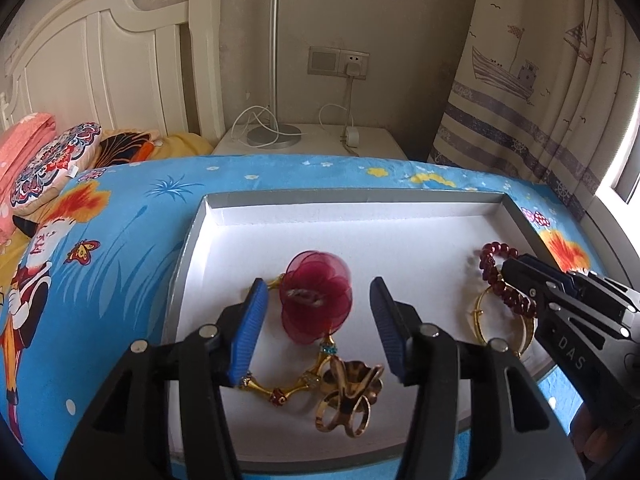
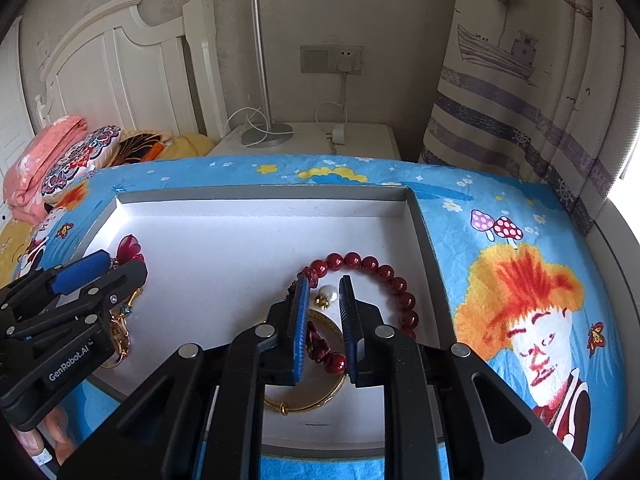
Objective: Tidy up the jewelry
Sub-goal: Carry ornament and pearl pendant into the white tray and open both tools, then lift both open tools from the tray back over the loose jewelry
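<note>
"GenRobot.AI" on left gripper [image 2: 100,270]; "DAS" on right gripper [image 1: 516,268]

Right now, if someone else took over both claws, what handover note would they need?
Left claw: open, hovering over the burgundy fabric flower on its gold link bracelet; nothing gripped.
Right claw: nearly closed; whether its pads press on the red bead bracelet below cannot be told.
Things: all in the white tray on the blue blanket. Gold flower ring beside the link bracelet; gold bangle and pearl earring inside the bead loop.
Done: pieces gathered in the tray.
Left: the two clusters still overlap; separate them.
</note>
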### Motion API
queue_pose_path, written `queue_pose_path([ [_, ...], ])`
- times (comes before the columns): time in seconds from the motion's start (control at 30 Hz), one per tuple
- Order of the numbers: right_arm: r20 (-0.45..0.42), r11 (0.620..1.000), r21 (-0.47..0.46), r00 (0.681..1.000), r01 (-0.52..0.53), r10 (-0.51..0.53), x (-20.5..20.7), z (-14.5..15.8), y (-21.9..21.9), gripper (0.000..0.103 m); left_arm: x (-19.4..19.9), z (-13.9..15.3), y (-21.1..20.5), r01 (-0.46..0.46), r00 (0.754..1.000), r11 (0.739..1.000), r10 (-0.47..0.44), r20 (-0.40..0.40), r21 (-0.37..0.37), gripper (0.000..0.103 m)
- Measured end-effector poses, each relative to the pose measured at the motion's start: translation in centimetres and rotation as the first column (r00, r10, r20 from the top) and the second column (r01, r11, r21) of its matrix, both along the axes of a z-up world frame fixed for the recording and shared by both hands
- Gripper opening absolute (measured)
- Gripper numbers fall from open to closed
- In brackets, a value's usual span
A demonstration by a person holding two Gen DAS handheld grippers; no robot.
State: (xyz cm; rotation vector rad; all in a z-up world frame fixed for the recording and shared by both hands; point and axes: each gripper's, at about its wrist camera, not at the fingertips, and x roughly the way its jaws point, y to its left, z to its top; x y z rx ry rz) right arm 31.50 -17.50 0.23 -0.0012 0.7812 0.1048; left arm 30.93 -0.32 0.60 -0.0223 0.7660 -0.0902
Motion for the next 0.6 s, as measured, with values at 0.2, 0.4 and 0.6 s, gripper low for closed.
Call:
queue_pose_path([
  [0.2,0.032,1.000,-0.002,0.999,-0.008,0.008,-0.5,0.5,0.2,0.057,-0.1,0.2,0.0,-0.004,1.000,1.000,0.004,0.008,-0.003,0.052],
  [0.4,0.072,1.000,-0.001,0.997,-0.001,0.001,-1.3,1.6,0.0,0.058,-1.2,1.9,0.4,-0.022,0.998,1.000,0.022,0.052,-0.012,0.053],
  [0.6,0.161,1.000,-0.011,0.987,-0.018,0.020,-4.4,4.6,0.1,0.065,-4.0,3.9,0.1,-0.027,0.995,1.000,0.026,0.099,0.002,0.054],
])
